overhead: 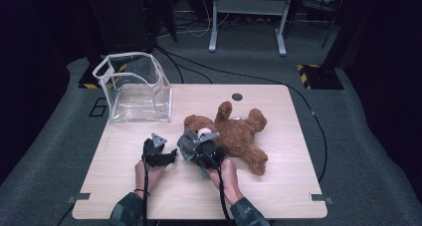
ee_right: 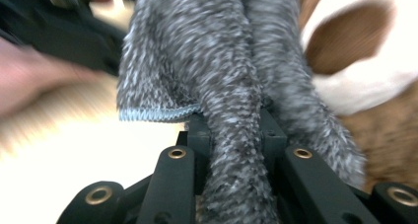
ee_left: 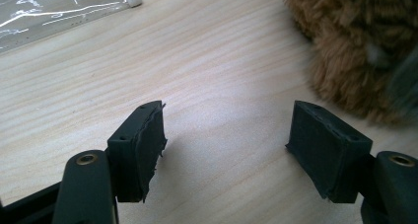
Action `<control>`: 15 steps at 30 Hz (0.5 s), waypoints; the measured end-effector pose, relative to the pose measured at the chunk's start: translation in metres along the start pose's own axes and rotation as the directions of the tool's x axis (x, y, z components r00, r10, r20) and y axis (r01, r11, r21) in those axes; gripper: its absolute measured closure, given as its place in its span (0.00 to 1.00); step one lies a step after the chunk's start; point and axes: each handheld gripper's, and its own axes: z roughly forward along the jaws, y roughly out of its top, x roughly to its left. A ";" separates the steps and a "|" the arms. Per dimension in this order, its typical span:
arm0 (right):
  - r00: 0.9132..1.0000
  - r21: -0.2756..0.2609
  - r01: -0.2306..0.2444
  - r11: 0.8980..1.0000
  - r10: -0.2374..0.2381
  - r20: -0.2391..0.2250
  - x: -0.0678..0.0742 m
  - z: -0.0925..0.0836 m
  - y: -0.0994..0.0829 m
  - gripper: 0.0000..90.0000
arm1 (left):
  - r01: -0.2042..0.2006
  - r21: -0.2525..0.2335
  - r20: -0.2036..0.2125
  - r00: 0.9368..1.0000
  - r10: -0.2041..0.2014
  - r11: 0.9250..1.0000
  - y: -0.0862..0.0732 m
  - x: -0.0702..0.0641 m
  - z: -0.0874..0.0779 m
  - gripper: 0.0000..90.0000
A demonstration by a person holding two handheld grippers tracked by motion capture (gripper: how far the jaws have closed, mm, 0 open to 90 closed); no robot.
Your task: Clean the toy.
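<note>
Grey cloth [ee_right: 231,100] between jaws (pinched)

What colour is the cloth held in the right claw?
Mottled grey cloth with a light blue stitched edge; the right gripper view shows it best.

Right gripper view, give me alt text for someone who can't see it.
The right gripper is shut on a bunched grey cloth that rises between its black jaws. A brown teddy bear with a white muzzle lies close behind, blurred.
</note>
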 end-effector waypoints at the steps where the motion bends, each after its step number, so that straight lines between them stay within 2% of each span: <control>1: 1.000 -0.018 0.006 1.000 -0.006 0.003 0.000 -0.006 0.003 0.83 | 0.002 -0.012 -0.004 1.000 -0.003 1.000 0.000 -0.001 0.001 0.32; 4: 0.999 -0.104 0.008 0.995 -0.004 0.034 -0.001 -0.026 0.021 0.83 | -0.011 -0.006 -0.001 1.000 0.011 1.000 0.000 -0.001 0.000 0.32; 6: 0.999 -0.102 0.008 0.995 -0.003 0.048 -0.002 -0.027 0.029 0.83 | -0.010 -0.006 0.000 1.000 0.010 1.000 0.000 -0.001 0.000 0.32; 9: 0.999 -0.057 0.011 0.998 -0.009 0.043 -0.003 -0.012 0.029 0.83 | -0.006 -0.011 -0.001 1.000 0.006 1.000 0.000 -0.002 0.001 0.32; 14: 1.000 0.019 -0.006 1.000 0.006 0.022 -0.005 0.008 0.008 0.83 | -0.003 -0.011 0.000 1.000 0.003 1.000 0.000 -0.002 0.001 0.32; 15: 1.000 0.024 0.006 1.000 -0.007 0.017 -0.006 0.010 0.006 0.83 | -0.004 -0.011 0.000 1.000 0.004 1.000 0.000 -0.002 0.001 0.32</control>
